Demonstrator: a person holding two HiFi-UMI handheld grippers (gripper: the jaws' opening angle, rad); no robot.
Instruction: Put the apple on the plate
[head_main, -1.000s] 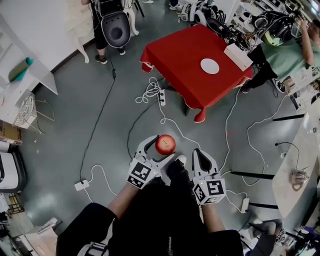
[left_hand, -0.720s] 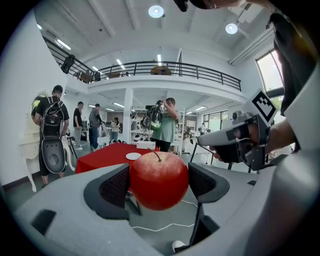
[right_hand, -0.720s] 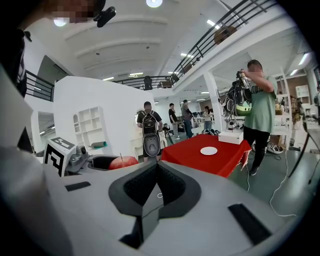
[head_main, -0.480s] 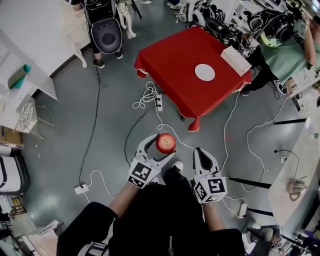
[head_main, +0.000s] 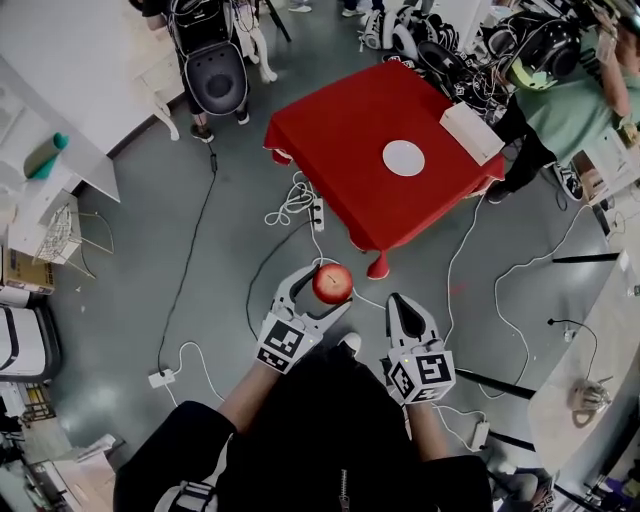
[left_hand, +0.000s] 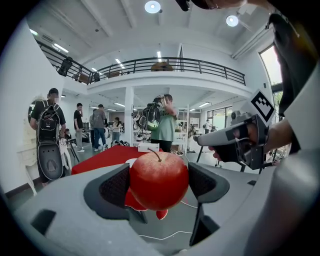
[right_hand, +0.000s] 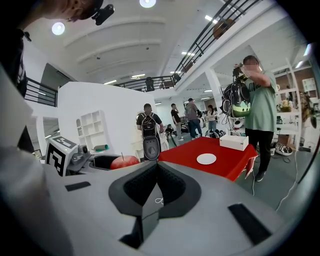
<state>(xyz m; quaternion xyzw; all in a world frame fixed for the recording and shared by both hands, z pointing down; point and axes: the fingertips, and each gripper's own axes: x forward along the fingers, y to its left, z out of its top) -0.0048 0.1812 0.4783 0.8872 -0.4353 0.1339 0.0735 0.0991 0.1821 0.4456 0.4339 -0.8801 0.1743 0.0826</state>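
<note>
At our left side, the left gripper holds the apple. Its two padded jaws press the fruit from either side, and the stem points up. The apple hangs in the air above the grey floor, well apart from the red table ahead of us. Just to the right, the right gripper is empty, its jaws drawn together with nothing between them. Further ahead and to the right, the white plate lies bare on the tablecloth, with a white box near it towards the far edge. A person in a green shirt stands at the table's right side.

We judge the step in hand to be the carry to the table, with the placing yet to come. To do it well, we should keep the squeeze even, since a round, smooth apple may slip or turn if the jaws ease. White cables lie looped on the floor between us and the table, so our feet need care. At the table, we should bring the apple over the plate's middle, staying clear of the box. We should lower it until it rests there, stem up, and only then part the jaws slowly so it does not roll. The right gripper is best kept aside.
</note>
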